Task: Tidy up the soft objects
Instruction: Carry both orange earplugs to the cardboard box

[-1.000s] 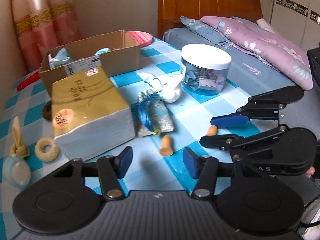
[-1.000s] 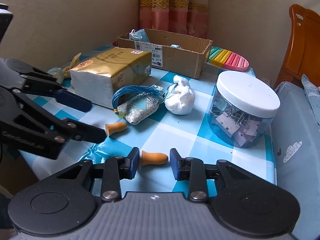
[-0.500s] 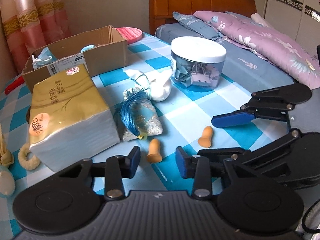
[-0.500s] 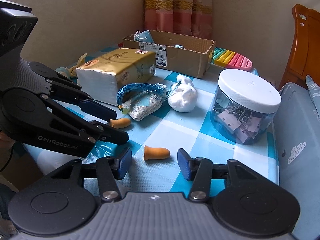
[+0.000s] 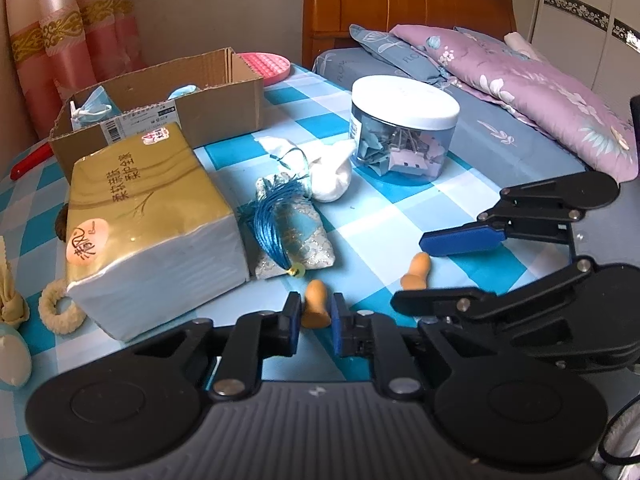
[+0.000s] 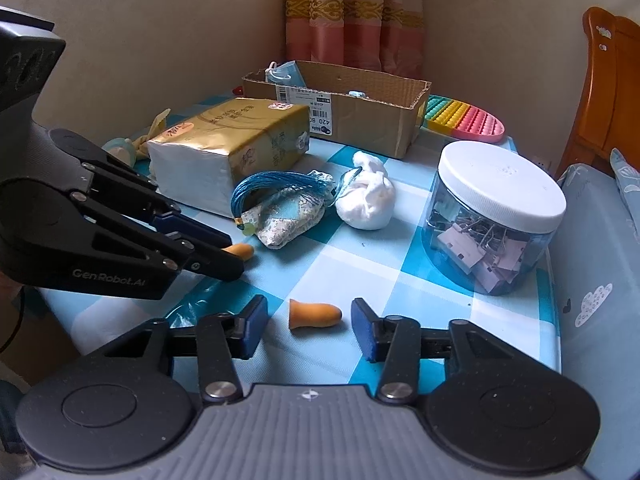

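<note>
Two orange foam earplugs lie on the blue checked tablecloth. My left gripper has its jaws closed to a narrow gap around the near earplug, pads touching its sides. It also shows in the right wrist view with the earplug tip sticking out. My right gripper is open, with the second earplug lying free between its fingers. That earplug and the right gripper show in the left wrist view.
A gold tissue pack, a blue-tasselled sachet, a white cloth pouch, a clip jar and a cardboard box with face masks stand behind. A pop-it mat lies at the back. A bed borders the table.
My left gripper has moved forward and closed its jaws onto the near earplug. My right gripper has opened wider around the second earplug and pulled back slightly.
</note>
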`<state>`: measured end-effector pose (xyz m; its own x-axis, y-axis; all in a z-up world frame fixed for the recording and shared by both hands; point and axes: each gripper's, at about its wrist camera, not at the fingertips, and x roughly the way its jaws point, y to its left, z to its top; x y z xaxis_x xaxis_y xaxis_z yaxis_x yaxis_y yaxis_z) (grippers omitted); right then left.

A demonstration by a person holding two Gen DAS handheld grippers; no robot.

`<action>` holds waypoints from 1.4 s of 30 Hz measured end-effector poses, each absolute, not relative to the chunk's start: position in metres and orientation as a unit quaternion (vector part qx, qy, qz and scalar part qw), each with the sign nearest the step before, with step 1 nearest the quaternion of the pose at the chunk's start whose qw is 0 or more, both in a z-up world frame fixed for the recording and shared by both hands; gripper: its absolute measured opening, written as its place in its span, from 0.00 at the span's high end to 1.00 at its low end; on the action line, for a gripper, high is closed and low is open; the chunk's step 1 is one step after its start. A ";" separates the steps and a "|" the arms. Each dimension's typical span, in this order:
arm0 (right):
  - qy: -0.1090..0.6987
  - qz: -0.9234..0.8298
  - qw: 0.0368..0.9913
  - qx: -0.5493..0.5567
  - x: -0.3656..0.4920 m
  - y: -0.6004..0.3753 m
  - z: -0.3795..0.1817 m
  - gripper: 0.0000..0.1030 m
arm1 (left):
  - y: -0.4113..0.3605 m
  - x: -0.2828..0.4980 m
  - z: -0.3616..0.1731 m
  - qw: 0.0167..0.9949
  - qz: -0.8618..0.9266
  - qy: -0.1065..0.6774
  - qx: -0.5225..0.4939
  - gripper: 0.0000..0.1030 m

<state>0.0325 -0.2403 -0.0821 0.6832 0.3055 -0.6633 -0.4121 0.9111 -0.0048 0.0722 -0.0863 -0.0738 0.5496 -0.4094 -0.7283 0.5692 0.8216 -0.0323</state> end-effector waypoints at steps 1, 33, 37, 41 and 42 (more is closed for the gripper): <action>0.346 0.196 0.914 -0.078 0.033 -0.240 -0.082 0.59 | -0.086 0.072 -0.074 0.874 -0.280 0.384 0.103 0.87; 0.340 0.218 0.909 -0.106 0.026 -0.240 -0.049 0.69 | -0.079 0.066 -0.025 0.870 -0.310 0.368 0.109 0.87; 0.331 0.220 0.911 -0.109 0.029 -0.241 -0.040 0.69 | -0.081 0.076 -0.010 0.874 -0.313 0.356 0.109 0.87; 0.325 0.223 0.914 -0.100 0.036 -0.246 -0.032 0.69 | -0.085 0.097 0.006 0.880 -0.311 0.339 0.115 0.87; 0.323 0.223 0.914 -0.099 0.038 -0.246 -0.030 0.69 | -0.085 0.104 0.009 0.882 -0.309 0.335 0.115 0.87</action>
<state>0.0382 -0.2464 -0.0304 0.6916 0.3436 -0.6354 -0.4721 0.8807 -0.0376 0.1044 -0.0854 0.0094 0.5840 -0.4691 -0.6625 0.6231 0.7821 -0.0044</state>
